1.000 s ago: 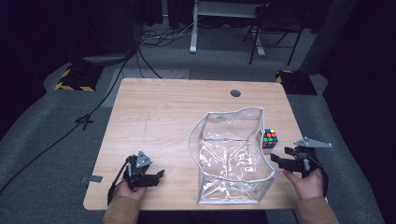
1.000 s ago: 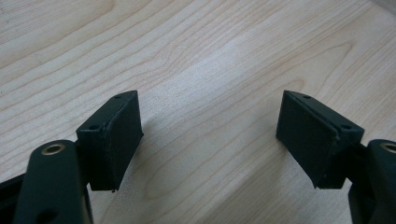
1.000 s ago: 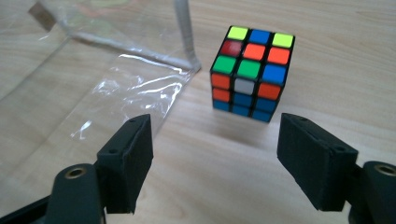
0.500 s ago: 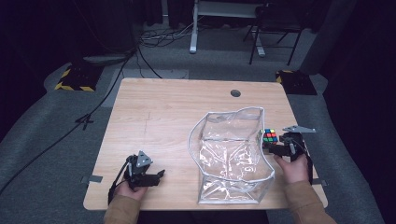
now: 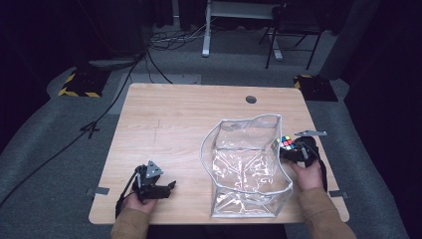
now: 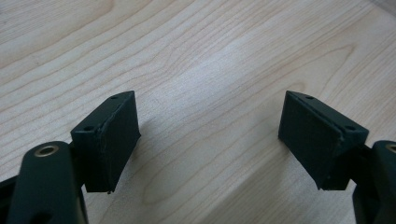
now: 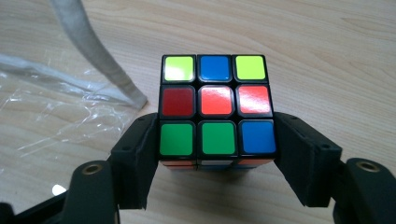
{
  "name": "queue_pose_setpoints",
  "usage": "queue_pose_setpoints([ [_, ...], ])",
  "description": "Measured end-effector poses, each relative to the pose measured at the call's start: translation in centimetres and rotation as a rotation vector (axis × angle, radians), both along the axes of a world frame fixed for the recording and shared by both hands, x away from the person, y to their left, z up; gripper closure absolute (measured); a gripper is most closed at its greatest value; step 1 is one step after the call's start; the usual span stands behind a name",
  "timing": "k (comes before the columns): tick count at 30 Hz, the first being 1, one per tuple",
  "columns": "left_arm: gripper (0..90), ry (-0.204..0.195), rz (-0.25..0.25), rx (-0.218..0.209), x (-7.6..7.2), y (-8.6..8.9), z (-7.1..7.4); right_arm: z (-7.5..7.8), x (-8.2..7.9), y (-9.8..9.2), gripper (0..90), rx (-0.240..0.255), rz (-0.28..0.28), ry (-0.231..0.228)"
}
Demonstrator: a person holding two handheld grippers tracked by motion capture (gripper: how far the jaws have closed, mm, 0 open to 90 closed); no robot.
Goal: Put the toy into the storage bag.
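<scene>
A Rubik's cube stands on the wooden table, just right of a clear plastic bag. My right gripper reaches it from the near side. Its jaws have just been closing, and the pads now lie against the cube's left and right faces. My left gripper rests low over the table's front left. Its jaws have just been opening, and between them there is bare wood.
The bag stands open with a grey rim and takes up the table's right middle. A round cable hole sits near the far edge. Cables and a chair stand on the floor beyond the table.
My right gripper has moved left from the table's right edge to the cube and closed around it. The left hand has stayed in place.
</scene>
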State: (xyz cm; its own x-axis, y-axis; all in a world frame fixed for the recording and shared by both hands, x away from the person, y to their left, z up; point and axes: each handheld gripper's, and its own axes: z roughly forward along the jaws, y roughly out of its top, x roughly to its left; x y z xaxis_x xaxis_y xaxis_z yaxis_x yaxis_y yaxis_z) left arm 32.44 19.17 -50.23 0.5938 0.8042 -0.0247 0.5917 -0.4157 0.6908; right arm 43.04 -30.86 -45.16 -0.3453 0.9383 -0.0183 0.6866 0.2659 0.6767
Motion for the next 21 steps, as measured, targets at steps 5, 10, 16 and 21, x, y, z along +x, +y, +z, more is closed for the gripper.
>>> queue_pose_setpoints([
  [5,20.7,-0.001,0.000,0.000,0.0,0.0,0.0,0.2,-1.5,-0.6,34.1,0.011,0.029,0.029],
  [10,20.6,-0.001,0.001,-0.002,0.0,0.0,0.0,0.5,-5.0,-1.9,34.1,0.007,0.063,0.071],
  [16,20.1,0.000,0.011,-0.002,0.0,-0.1,0.0,1.5,-7.4,-2.4,29.8,0.001,0.087,0.086],
  [21,19.6,0.003,0.011,0.002,0.0,-0.2,0.0,2.0,-6.6,-1.6,27.0,-0.026,0.097,0.097],
])
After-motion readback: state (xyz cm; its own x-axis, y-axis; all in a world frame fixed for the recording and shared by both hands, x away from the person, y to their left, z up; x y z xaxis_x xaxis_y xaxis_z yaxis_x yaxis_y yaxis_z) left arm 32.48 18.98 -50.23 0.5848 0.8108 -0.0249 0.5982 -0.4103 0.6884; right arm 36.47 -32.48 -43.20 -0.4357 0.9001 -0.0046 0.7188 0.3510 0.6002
